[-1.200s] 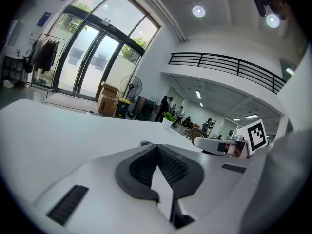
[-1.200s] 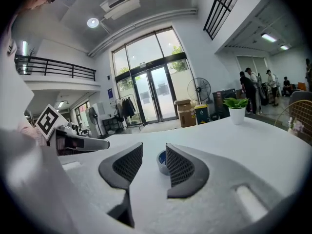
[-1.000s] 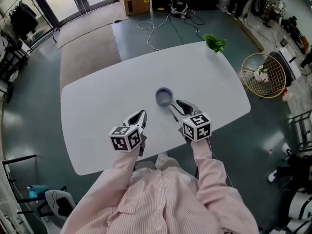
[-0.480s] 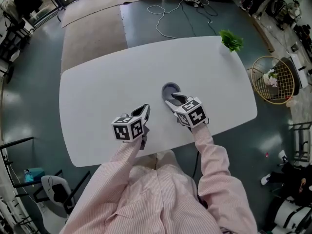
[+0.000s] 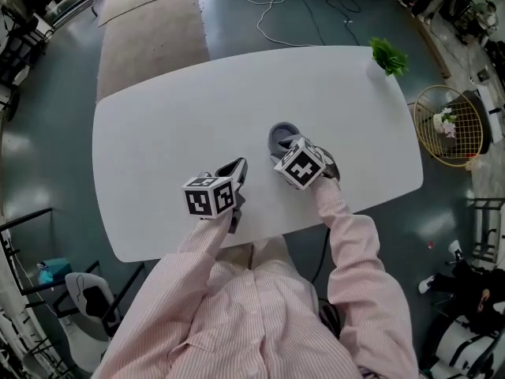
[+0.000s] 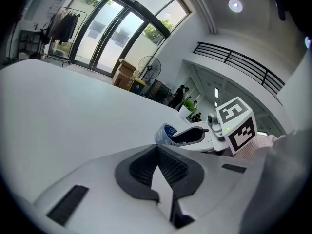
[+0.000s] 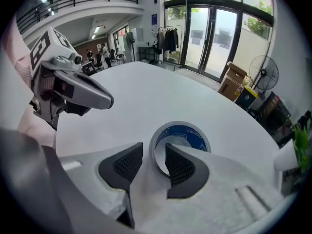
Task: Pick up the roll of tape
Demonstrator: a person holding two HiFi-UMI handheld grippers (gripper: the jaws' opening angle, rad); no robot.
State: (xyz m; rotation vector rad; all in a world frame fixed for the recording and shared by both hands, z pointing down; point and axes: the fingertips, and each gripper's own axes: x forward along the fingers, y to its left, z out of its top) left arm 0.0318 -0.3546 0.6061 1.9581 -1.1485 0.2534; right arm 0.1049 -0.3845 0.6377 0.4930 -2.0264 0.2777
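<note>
Head view: roll of tape (image 5: 282, 136) flat on table (image 5: 158, 133), at 11 o'clock touching right gripper (image 5: 290, 146); left gripper view: left gripper (image 6: 157, 149) pinched together, empty, roll at 12 o'clock; right gripper view: jaws narrowly parted astride the roll's near wall.

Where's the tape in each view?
Head view: tape near the middle of the table, slightly right of picture centre.
Left gripper view: tape at centre, just past the shut jaws.
Right gripper view: tape at lower centre, its near wall between the open jaws.
Shared landmark: the white table, under the tape in all three.
</note>
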